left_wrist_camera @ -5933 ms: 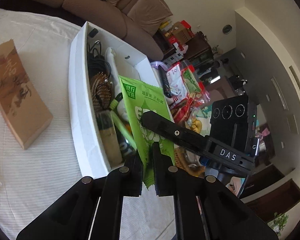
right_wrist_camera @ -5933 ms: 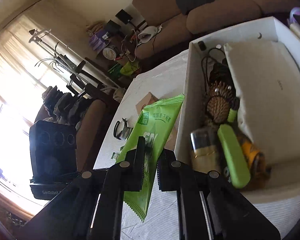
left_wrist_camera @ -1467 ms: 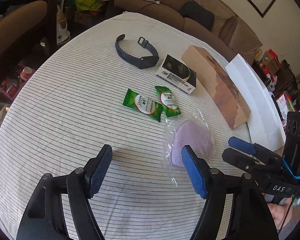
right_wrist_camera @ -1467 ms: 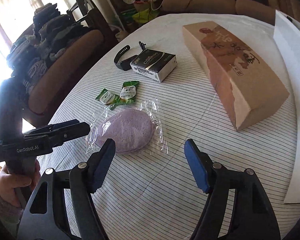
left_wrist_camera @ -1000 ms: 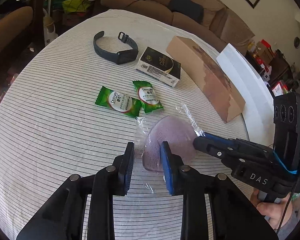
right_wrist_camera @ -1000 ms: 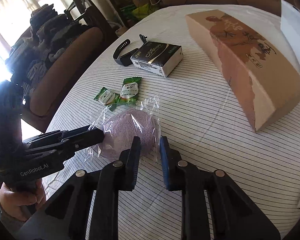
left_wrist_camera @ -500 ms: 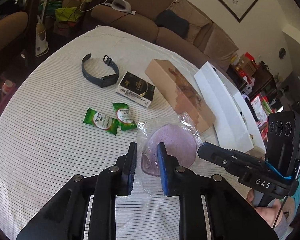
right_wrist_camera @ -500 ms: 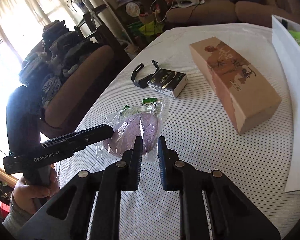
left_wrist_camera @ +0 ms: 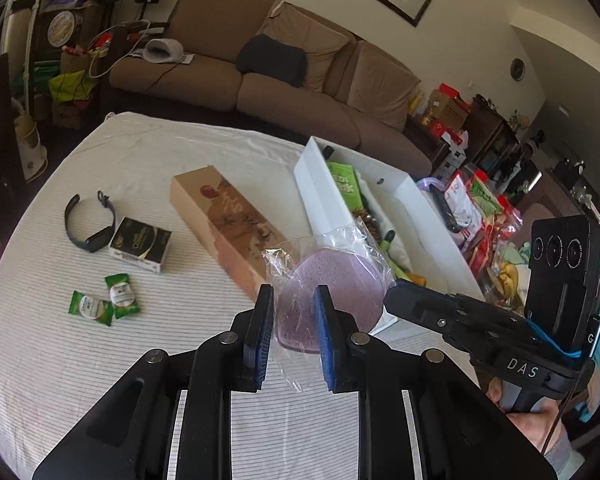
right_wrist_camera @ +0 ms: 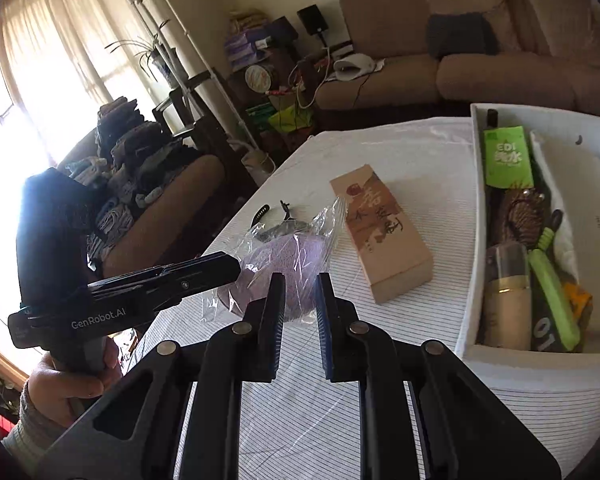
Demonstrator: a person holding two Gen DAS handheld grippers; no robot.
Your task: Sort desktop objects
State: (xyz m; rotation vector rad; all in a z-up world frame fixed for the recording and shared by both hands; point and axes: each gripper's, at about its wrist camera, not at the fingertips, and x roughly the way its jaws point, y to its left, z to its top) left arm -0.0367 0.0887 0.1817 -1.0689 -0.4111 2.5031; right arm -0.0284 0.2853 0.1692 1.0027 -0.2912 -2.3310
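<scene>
Both grippers carrying the bagged sponge toward the box.

The left gripper [left_wrist_camera: 290, 330] and right gripper [right_wrist_camera: 299, 312] each clamp their fingers on the purple sponge bag [left_wrist_camera: 332, 280], held above the table [left_wrist_camera: 100, 360]. Beyond it, candies [left_wrist_camera: 102, 300], black carton [left_wrist_camera: 140, 244], wristband [left_wrist_camera: 88, 224] and brown box [left_wrist_camera: 228, 220] remain unsorted; the white box [left_wrist_camera: 320, 200] is partly filled.

The purple sponge [left_wrist_camera: 332, 284] looks porous and matt, sealed in a crinkly clear plastic bag [left_wrist_camera: 352, 236] that catches glare. Table [left_wrist_camera: 60, 360] is covered in a thin-striped white cloth, slightly wrinkled. The long box [left_wrist_camera: 228, 220] is matt brown cardboard, the white bin [left_wrist_camera: 320, 196] smooth paperboard. Each hand-held gripper [left_wrist_camera: 290, 336] is matt black plastic with ridged blue pads [left_wrist_camera: 324, 340] and small shiny metal pins. Candy packets [left_wrist_camera: 100, 302] are glossy green foil.
</scene>
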